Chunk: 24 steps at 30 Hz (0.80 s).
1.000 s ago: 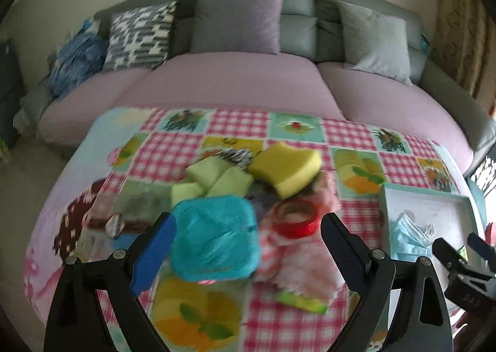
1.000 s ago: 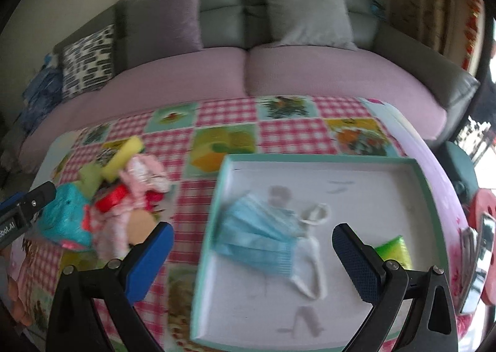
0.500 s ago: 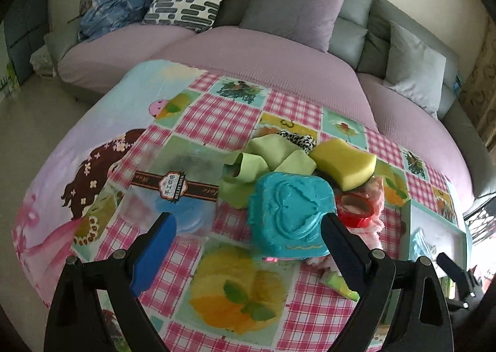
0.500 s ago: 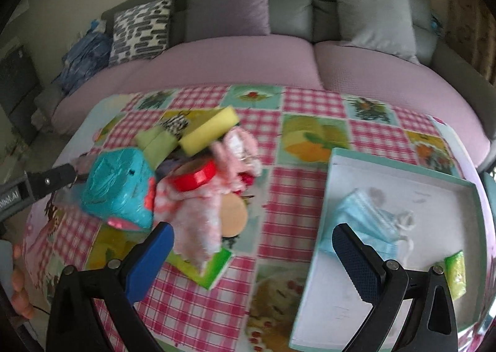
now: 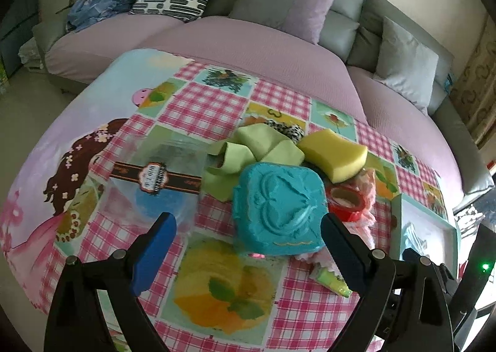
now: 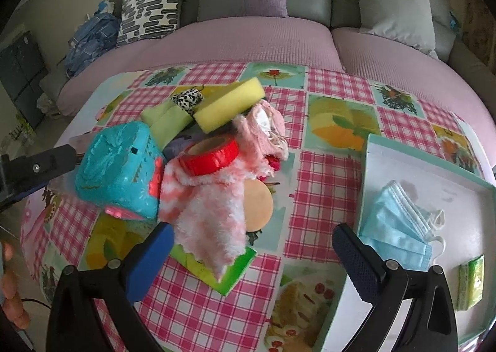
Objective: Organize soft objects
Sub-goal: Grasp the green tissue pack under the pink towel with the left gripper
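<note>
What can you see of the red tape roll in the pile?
The red tape roll is a glossy red ring with a tan cardboard core, lying tilted on its side atop the pink fluffy cloth. It sits mid-pile, right of the teal box and just below the yellow sponge. Neither gripper touches it; nothing lies on top of it.

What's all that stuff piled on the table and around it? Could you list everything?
toy box: 1, teal, pile's left
sponge: 1, yellow, top of pile
tape: 1, red, on the towel
towel: 1, pink, pile's front
green cloth: 1, behind toy box
spotted item: 1, black-white, pile's back
tray: 1, white, teal rim, right
mask: 1, blue, in tray
packet: 1, green, in tray
sofa: 1, grey-mauve, behind
left gripper: jaws open
right gripper: jaws open
</note>
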Tool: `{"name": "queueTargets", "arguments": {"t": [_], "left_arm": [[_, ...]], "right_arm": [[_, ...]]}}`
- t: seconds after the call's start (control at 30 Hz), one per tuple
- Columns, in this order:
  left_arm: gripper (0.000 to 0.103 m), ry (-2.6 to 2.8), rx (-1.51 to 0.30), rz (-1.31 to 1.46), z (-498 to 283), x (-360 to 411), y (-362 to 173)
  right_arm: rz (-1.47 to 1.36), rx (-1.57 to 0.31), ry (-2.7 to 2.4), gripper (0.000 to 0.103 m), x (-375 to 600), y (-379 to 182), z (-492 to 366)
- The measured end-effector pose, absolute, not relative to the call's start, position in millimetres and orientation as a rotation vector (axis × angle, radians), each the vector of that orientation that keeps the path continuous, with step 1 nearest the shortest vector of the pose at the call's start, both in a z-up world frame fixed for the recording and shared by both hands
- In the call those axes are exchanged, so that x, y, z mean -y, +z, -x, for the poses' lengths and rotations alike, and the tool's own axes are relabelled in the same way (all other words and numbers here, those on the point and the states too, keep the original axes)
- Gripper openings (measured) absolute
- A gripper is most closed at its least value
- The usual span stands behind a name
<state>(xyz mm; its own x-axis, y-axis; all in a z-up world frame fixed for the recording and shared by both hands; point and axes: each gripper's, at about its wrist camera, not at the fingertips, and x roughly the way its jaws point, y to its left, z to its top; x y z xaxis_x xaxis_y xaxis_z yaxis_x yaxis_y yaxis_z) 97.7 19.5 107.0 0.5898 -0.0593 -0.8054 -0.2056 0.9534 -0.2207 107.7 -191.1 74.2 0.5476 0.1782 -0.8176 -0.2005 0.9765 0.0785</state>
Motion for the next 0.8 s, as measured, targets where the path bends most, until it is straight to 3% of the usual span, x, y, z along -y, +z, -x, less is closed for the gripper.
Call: {"name": "queueTargets", "arguments": {"t": [0.8], "left_arm": [[0.095, -0.066, -1.063, 0.148, -85, 56, 75]], "right_arm": [[-0.121, -1.056, 0.030, 0.103, 268, 76, -84]]}}
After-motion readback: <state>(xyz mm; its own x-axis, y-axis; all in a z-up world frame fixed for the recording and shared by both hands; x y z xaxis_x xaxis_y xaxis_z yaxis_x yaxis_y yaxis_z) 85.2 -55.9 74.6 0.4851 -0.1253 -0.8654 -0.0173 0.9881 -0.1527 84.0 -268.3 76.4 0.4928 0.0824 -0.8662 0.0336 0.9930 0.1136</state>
